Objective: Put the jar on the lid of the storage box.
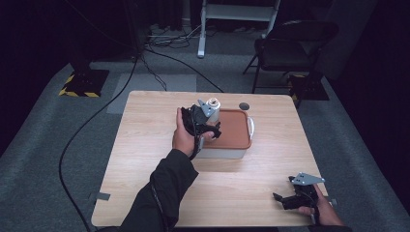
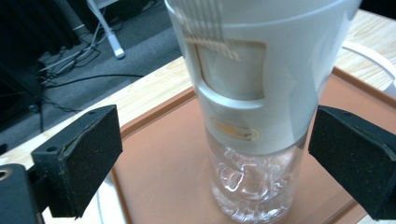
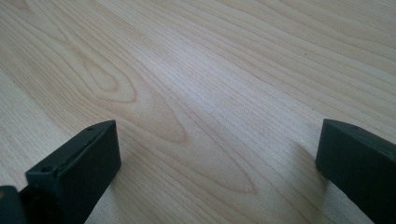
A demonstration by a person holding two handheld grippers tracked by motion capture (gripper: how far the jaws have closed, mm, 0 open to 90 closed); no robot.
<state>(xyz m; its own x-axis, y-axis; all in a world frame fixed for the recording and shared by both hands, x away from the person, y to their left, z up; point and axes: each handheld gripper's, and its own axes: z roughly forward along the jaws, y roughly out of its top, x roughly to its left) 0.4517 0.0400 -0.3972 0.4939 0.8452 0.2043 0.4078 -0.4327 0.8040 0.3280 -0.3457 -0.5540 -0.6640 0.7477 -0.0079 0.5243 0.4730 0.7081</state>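
Left gripper view: bottle [image 2: 254,116] stands upright on the orange lid [image 2: 163,158], between my left gripper [image 2: 215,158] jaws. Jaws wide, not touching it.

bottle [image 2: 252,107] upright on lidded box [image 1: 237,129] mid-table [image 1: 145,145]; chair [image 1: 290,48] behind table.

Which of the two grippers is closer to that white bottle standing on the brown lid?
The left. The left gripper has its open jaws on either side of the white bottle, not touching it. The right gripper hovers open over the table near its front right corner, far from it.
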